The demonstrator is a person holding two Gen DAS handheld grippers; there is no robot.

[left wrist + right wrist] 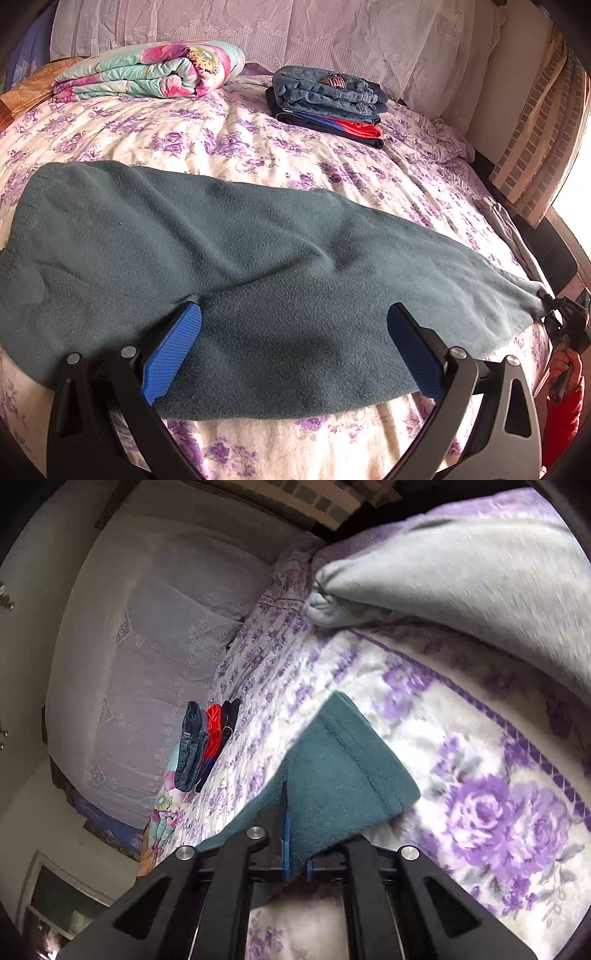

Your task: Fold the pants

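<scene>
Teal fleece pants [236, 236] lying lengthwise across the bed [229, 140], already doubled leg over leg, waistband at the left edge of the left wrist view, cuffs at the far right. Cuff end [347, 768] pinched in the right gripper [297, 864], blue fingers [285, 834] closed tight on the hem with cloth running out between them. Left gripper [295, 343] poised low over the near edge around the crotch, fingers [173, 347] spread wide with fabric under them, gripping nothing. Apparently at the start of the cross fold: cuffs held, ready to travel toward the waistband. Next move likely calls for lifting the cuff end and carrying it over to the waist, edges kept aligned, while the left pins or grips the middle to set the crease; soft fleece prone to sagging and bunching. Beyond the pants, a stack of folded clothes [328, 103] well apart toward the headboard, a floral quilt [151, 70] rolled at far left, a pale grey garment [461, 561] near the bed's edge.
</scene>
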